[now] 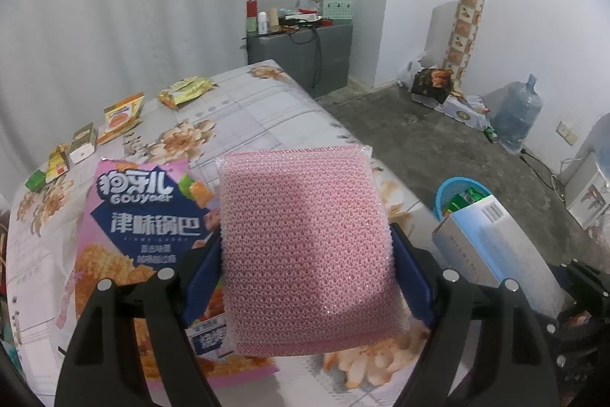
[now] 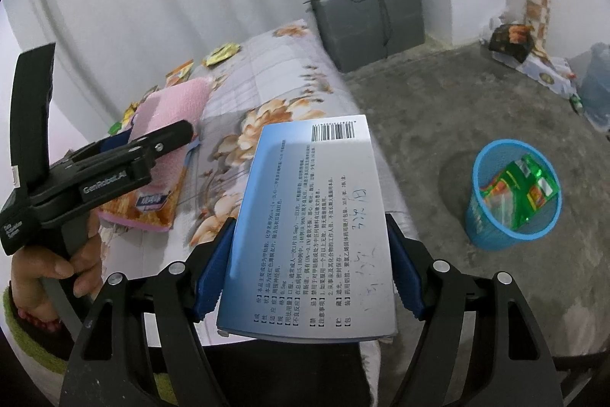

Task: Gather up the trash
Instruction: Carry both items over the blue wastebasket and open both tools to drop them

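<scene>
My left gripper (image 1: 307, 267) is shut on a pink mesh scouring pad (image 1: 305, 239), held above the floral tablecloth (image 1: 267, 109); the pad (image 2: 167, 113) also shows in the right wrist view, clamped in the left gripper (image 2: 152, 136). Under it lies a pink snack bag (image 1: 145, 224). My right gripper (image 2: 309, 266) is shut on a flat blue-white medicine box (image 2: 312, 216) with printed text and a barcode; the same box (image 1: 492, 235) appears at the right of the left wrist view. A blue mesh bin (image 2: 511, 193) stands on the floor to the right, with green wrappers inside.
Several small wrappers and cartons (image 1: 118, 121) lie along the table's far-left edge. A grey cabinet (image 1: 301, 52) with clutter stands beyond the table. Boxes, a paper roll (image 1: 465, 29) and a water jug (image 1: 514, 113) line the far wall. A hand (image 2: 57, 266) grips the left tool's handle.
</scene>
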{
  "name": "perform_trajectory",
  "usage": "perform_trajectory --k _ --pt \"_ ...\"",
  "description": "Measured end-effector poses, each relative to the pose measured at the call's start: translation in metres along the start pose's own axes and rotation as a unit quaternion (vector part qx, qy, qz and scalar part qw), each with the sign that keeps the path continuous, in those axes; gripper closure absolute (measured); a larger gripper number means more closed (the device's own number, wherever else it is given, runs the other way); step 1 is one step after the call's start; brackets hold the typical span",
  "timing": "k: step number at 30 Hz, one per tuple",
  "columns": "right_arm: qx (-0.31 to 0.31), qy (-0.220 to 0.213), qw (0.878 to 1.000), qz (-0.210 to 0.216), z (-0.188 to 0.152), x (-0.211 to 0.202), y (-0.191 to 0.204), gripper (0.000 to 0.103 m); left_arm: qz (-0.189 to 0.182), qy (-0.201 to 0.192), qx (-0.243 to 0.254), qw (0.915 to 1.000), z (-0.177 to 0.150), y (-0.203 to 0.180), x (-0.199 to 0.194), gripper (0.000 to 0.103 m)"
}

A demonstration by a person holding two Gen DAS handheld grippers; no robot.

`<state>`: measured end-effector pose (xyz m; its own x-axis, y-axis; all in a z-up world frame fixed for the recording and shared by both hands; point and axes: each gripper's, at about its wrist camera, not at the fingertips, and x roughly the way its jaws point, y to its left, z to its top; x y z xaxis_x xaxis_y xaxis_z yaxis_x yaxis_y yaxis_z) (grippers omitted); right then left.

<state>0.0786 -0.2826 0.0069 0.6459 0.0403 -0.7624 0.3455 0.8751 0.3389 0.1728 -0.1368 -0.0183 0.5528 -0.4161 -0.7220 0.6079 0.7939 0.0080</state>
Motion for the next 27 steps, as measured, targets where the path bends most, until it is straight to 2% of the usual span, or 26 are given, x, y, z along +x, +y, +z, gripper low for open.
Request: perform_trajectory --k 6,10,14,18,23,27 --pt "0.064 -0.034 0.997 -0.040 0.000 -0.022 -0.057 0.034 -0.045 0.000 0.025 0.9987 0.019 -0.039 0.003 0.024" --pt "0.137 -0.059 0.985 -0.085 -0.005 -0.043 -0.119 0.034 -0.090 0.012 0.052 0.9945 0.038 -0.082 0.013 0.024" --pt "0.191 -0.072 0.970 -0.129 -0.016 -0.054 -0.170 0.034 -0.143 0.051 0.077 0.9853 0.055 -0.138 0.039 0.024" --pt "0.238 -0.065 0.958 -0.144 -0.026 -0.047 -0.210 0.034 -0.189 0.109 0.085 0.9722 0.064 -0.195 0.080 0.024" --pt "0.274 -0.042 0.950 -0.144 -0.031 -0.020 -0.246 0.034 -0.204 0.159 0.104 0.9603 0.066 -0.258 0.128 0.024" --pt "0.283 -0.039 0.947 -0.147 -0.018 0.002 -0.269 0.034 -0.211 0.183 0.113 0.9536 0.074 -0.301 0.161 0.023"
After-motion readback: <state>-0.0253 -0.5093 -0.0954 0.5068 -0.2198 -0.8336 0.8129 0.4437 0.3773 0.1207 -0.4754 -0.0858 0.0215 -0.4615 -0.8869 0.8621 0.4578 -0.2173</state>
